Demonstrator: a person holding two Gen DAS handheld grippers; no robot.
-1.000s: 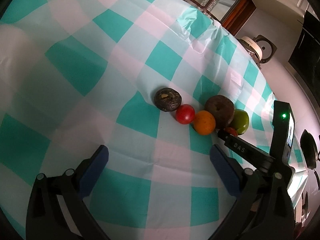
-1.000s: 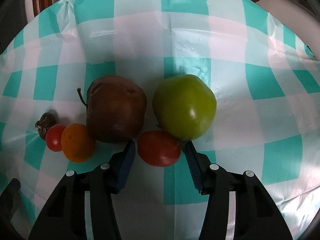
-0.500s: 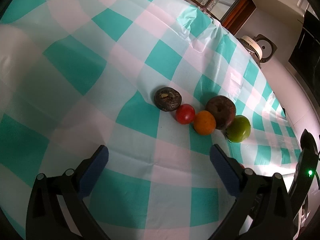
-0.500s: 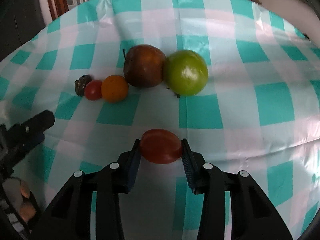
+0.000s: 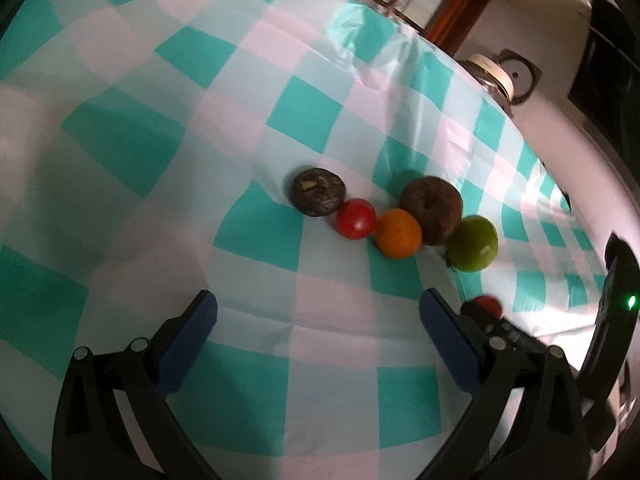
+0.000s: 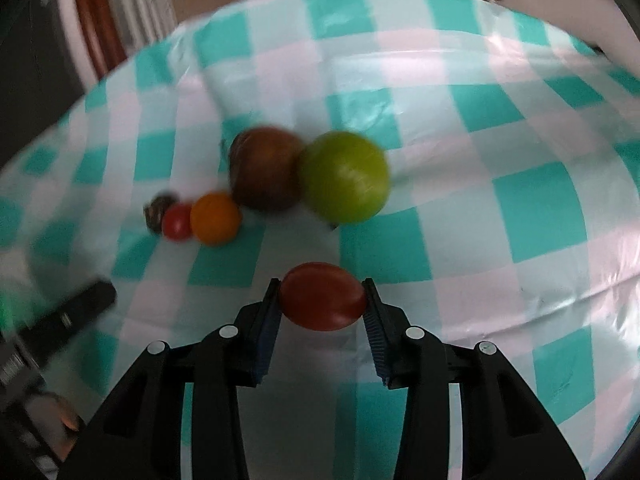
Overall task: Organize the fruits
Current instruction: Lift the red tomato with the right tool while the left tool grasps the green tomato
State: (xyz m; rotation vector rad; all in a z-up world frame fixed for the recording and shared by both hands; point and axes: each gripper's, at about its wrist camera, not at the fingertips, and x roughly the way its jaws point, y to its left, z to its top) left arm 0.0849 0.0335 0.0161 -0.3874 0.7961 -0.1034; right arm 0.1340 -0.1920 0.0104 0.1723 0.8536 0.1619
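Checked tablecloth (image 5: 168, 148), teal/pink/pale squares, covers the whole table & fills both views; a few creases toward the far edge.

Left gripper (image 5: 318, 332): jaws wide apart, blue pads (image 5: 188, 332) w/ nothing between them, hovering over bare cloth short of the fruit row.

Right gripper (image 6: 322, 312): jaws have just been closing & are now clamped on the red oval tomato (image 6: 322, 302), one pad on each side, tomato held clear of the cloth & near that camera. In left wrist view the same tomato shows only as a small red spot at the right gripper's tip, just beside the left gripper's right finger.

Fruit row on the cloth, biggest first:
- green fruit (image 6: 344, 178), at the right end, touching the brown one.
- brown apple-like fruit (image 6: 266, 174), stem side turned left, dimple visible in left wrist view.
- dark wrinkled fruit (image 5: 318, 192), at the left end of the row.
- orange fruit (image 6: 216, 218), touching the brown fruit.
- small red tomato (image 6: 177, 221), between orange & the dark wrinkled fruit.

Right wrist view is blurred; row lies well apart from the held tomato.
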